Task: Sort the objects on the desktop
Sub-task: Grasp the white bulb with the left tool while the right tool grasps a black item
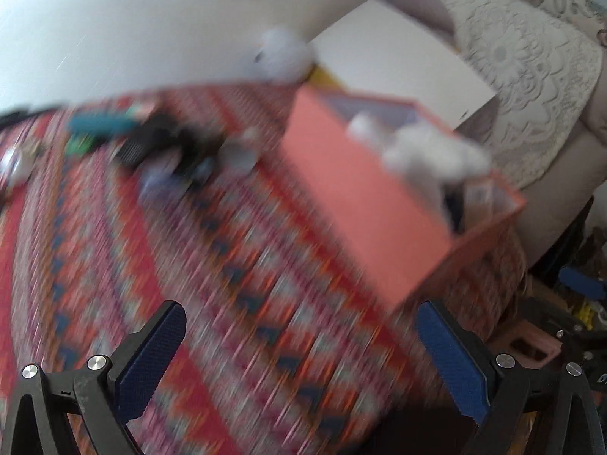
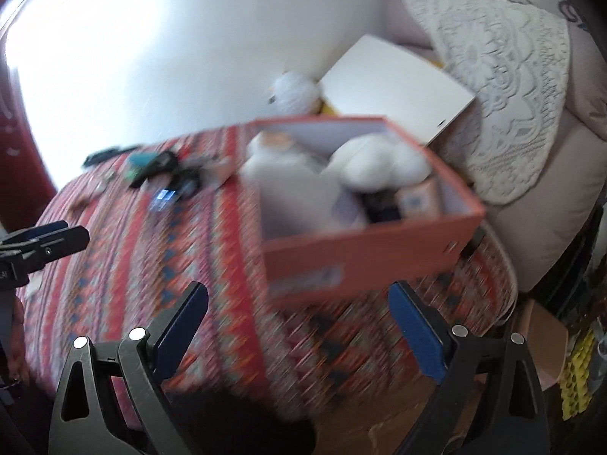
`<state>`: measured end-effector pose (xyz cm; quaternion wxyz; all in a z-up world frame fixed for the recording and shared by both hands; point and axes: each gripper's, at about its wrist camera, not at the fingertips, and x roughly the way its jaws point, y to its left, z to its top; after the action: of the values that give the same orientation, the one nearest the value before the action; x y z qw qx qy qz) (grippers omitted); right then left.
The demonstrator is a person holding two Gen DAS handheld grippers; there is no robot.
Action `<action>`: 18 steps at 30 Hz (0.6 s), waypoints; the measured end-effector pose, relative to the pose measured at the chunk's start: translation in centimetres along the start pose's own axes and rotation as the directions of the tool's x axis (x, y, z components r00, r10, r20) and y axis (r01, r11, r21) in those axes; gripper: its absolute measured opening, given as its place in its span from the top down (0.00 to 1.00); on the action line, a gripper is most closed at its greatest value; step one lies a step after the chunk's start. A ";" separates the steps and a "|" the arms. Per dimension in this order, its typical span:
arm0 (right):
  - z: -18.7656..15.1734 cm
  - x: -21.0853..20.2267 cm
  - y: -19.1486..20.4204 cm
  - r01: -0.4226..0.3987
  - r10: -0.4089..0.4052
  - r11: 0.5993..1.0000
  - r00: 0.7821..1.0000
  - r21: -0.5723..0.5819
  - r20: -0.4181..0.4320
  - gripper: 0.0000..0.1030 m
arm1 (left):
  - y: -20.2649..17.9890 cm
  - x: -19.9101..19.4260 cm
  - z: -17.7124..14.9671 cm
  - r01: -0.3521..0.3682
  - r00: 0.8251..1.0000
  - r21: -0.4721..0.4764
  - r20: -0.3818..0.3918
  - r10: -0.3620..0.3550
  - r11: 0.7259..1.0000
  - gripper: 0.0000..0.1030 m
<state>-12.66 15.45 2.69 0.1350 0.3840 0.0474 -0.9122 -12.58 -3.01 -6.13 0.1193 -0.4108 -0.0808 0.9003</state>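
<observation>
Both views are blurred by motion. An orange box (image 1: pixel 364 204) stands on the red patterned tablecloth (image 1: pixel 189 265) and holds white soft items (image 1: pixel 436 155). The right wrist view shows the box (image 2: pixel 364 250) with white items (image 2: pixel 375 167) and a dark object inside. A cluster of small dark and teal objects (image 1: pixel 151 136) lies at the far left of the table, also in the right wrist view (image 2: pixel 163 174). My left gripper (image 1: pixel 299 345) is open and empty above the cloth. My right gripper (image 2: pixel 299 318) is open and empty before the box. The left gripper shows at the left edge (image 2: pixel 41 242).
A white round plush (image 2: pixel 296 93) and a white flat board (image 2: pixel 394 83) sit behind the box by the white wall. A lace-covered sofa (image 2: pixel 512 113) stands to the right. Cardboard and clutter (image 2: pixel 550 341) lie on the floor at right.
</observation>
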 end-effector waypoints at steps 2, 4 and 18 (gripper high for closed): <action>-1.9 0.5 3.1 -0.037 0.035 0.999 0.998 -0.034 -0.056 0.05 | 3.0 -0.6 -2.6 -0.029 0.999 -0.042 -0.027 0.028 0.999 0.02; -3.1 1.2 5.7 -0.069 0.063 0.996 0.993 -0.059 -0.100 0.05 | 6.4 -1.4 -4.5 -0.080 0.996 -0.090 -0.045 0.076 0.993 0.02; 3.6 8.2 23.8 -0.255 0.235 0.927 0.966 -0.275 -0.104 0.05 | 24.8 -3.8 0.4 -0.362 0.924 -0.288 0.016 0.383 0.887 0.02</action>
<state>-13.90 -9.81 -0.24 0.3004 0.3946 0.1350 -0.8578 -14.14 -27.85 -9.15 -0.1179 -0.3983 -0.1310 0.9002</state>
